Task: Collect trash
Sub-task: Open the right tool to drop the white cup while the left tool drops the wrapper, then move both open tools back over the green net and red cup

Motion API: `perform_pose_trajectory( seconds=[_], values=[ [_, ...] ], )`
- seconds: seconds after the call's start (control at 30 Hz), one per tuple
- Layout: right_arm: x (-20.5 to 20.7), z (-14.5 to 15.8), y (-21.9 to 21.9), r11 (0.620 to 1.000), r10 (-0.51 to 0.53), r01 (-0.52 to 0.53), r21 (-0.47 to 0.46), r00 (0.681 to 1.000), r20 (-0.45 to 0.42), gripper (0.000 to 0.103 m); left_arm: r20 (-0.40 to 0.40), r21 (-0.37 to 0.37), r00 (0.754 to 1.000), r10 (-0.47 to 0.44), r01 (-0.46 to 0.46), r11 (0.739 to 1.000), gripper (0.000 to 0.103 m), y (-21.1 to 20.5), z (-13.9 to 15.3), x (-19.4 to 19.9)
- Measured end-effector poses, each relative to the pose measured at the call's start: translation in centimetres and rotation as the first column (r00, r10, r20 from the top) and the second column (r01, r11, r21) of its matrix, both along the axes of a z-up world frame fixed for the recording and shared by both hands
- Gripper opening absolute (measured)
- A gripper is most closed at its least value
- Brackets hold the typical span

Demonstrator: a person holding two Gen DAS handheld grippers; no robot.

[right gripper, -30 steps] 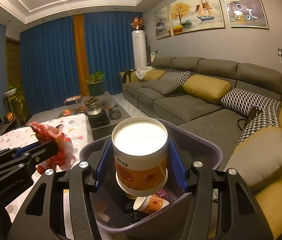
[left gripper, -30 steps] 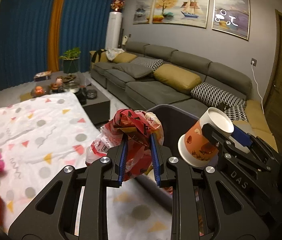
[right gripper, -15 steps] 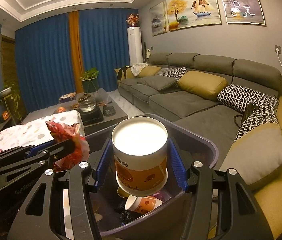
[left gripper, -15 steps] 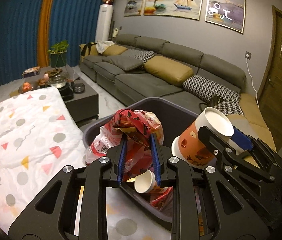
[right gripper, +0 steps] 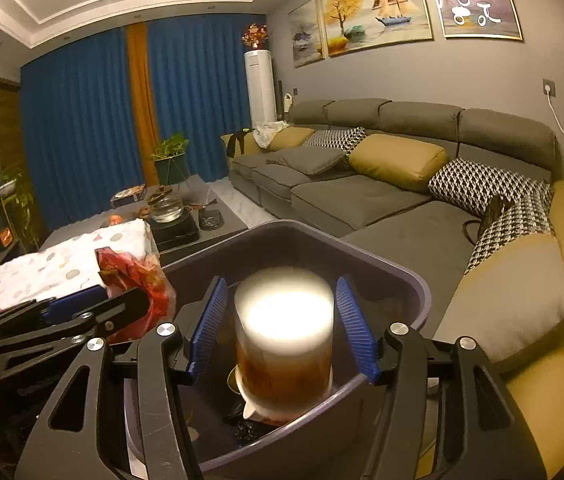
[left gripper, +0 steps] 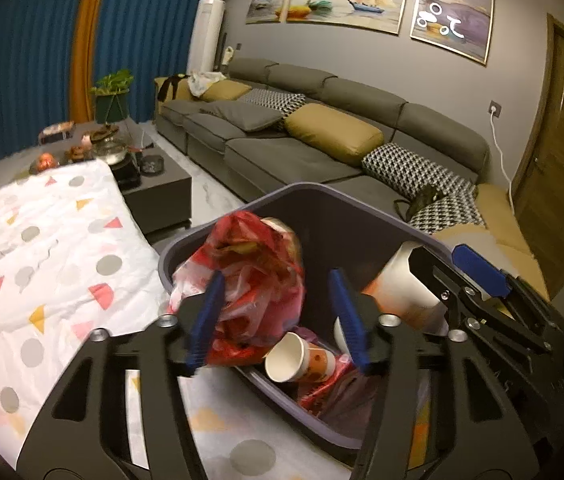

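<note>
Left hand-held gripper (left gripper: 278, 316) poised over the near rim of the dark bin (left gripper: 321, 208); jaws just opened and now standing apart, blue pads (left gripper: 206, 312) clear on the right side of the red plastic wrapper (left gripper: 250, 276), left pad at most brushing it; wrapper blurred, between the jaws, above the bin's inside. Right hand-held gripper (right gripper: 282, 322) above the same bin (right gripper: 409, 276), jaws just widened, apart, a gap on each side of the paper cup (right gripper: 283, 336); cup blurred between the pads (right gripper: 355, 324), open mouth toward the camera, above the bin's floor. Inside the bin, another paper cup on its side (left gripper: 297, 358) among red scraps. Bin beside the patterned white cloth (left gripper: 42, 248) on the surface; grey sofa (left gripper: 321, 148) behind.
</note>
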State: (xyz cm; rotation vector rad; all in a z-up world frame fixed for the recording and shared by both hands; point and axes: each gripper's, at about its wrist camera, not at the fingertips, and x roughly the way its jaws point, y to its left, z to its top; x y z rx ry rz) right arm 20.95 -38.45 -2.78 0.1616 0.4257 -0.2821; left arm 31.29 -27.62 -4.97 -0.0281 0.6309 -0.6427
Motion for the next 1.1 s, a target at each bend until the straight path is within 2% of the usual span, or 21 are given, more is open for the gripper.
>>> perform_pose_trajectory(
  seconds=[0.1, 0.23, 0.37, 0.5, 0.63, 0.73, 0.9, 1.03, 1.1],
  values=[
    [-0.2, -0.1, -0.3, 1.000, -0.006, 0.006, 0.002, 1.000, 0.002, 0.063, -0.025, -0.031, 1.000, -0.002, 0.002, 1.000, 0.064, 0.5, -0.3, 0.1],
    [-0.8, 0.1, 0.2, 1.000, -0.009, 0.009, -0.006, 1.000, 0.012, 0.063, -0.039, -0.045, 0.999, -0.022, 0.020, 0.999, 0.065, 0.8, -0.6, -0.2],
    [-1.4, 0.3, 1.0, 0.999, -0.008, 0.009, -0.042, 1.000, 0.019, 0.065, -0.016, -0.041, 1.000, -0.006, 0.006, 0.999, 0.069, 1.5, -0.4, -1.2],
    [-2.0, 0.5, 1.8, 0.997, 0.004, -0.002, -0.074, 1.000, 0.022, 0.067, 0.033, -0.010, 0.996, 0.082, -0.082, 0.997, 0.078, 3.2, 0.2, -2.8],
    [-2.5, 0.7, 3.1, 0.997, 0.033, -0.032, -0.070, 0.999, 0.020, 0.071, 0.048, 0.019, 0.980, 0.195, -0.196, 0.980, 0.083, 6.0, 0.5, -4.2],
    [-2.9, 0.8, 4.4, 0.995, 0.064, -0.063, -0.081, 0.998, 0.014, 0.072, 0.072, 0.042, 0.959, 0.275, -0.278, 0.960, 0.085, 8.5, 1.0, -5.7],
    [-3.7, 1.2, 7.7, 0.984, 0.145, -0.143, -0.105, 0.989, 0.009, 0.073, 0.137, 0.064, 0.908, 0.395, -0.407, 0.911, 0.086, 13.6, 2.2, -8.7],
    [-4.4, 1.7, 10.6, 0.971, 0.212, -0.210, -0.116, 0.977, 0.012, 0.075, 0.152, 0.057, 0.848, 0.508, -0.521, 0.852, 0.086, 18.9, 2.6, -10.8],
    [-4.6, 1.8, 12.4, 0.961, 0.252, -0.249, -0.117, 0.968, 0.008, 0.075, 0.180, 0.073, 0.806, 0.565, -0.583, 0.809, 0.086, 21.5, 2.5, -12.1]
  ],
)
